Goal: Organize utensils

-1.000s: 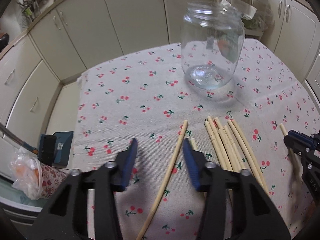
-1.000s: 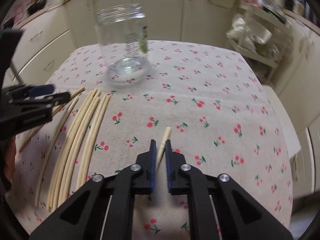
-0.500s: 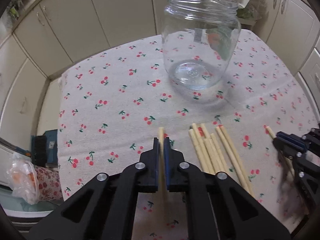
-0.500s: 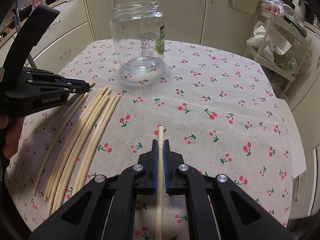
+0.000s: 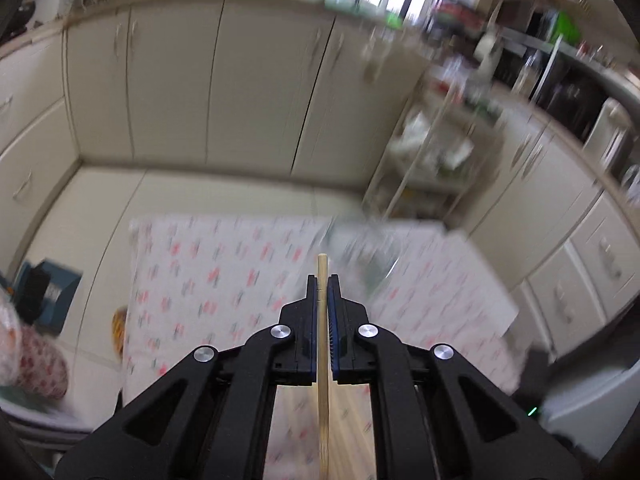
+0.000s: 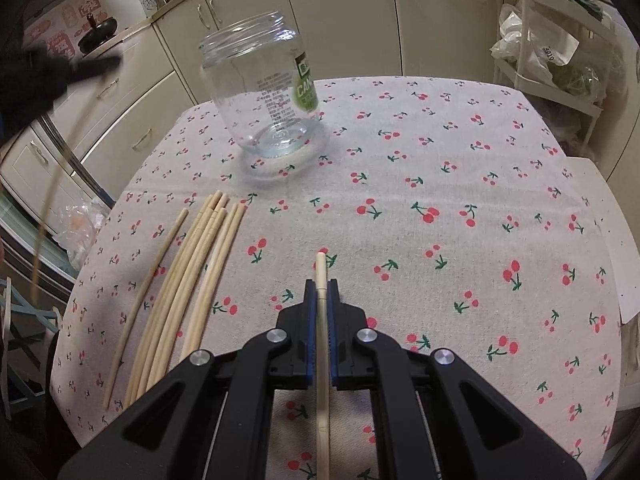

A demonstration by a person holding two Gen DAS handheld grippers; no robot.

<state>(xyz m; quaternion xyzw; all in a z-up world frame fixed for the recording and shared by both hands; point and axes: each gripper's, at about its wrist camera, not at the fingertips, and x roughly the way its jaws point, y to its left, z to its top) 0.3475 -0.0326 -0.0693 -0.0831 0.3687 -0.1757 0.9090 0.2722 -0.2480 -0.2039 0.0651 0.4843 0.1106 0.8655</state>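
Chopstick (image 5: 322,320) now clamped and lifted off the table by left gripper (image 5: 322,280), jar (image 6: 262,92) likely next; right gripper (image 6: 320,284) grips another chopstick (image 6: 321,320).

The left wrist view looks out along its own black fingers (image 5: 298,312) from high above the table, tilted toward the cupboards (image 5: 240,80) beyond, and it is heavily blurred. The right wrist view sits much lower and nearer, facing steeply down onto the cherry-print tablecloth (image 6: 460,184), with the glass jar (image 6: 264,92) at the far side. Both views take in the tablecloth, the jar (a smear in the left one) and the cupboards behind.
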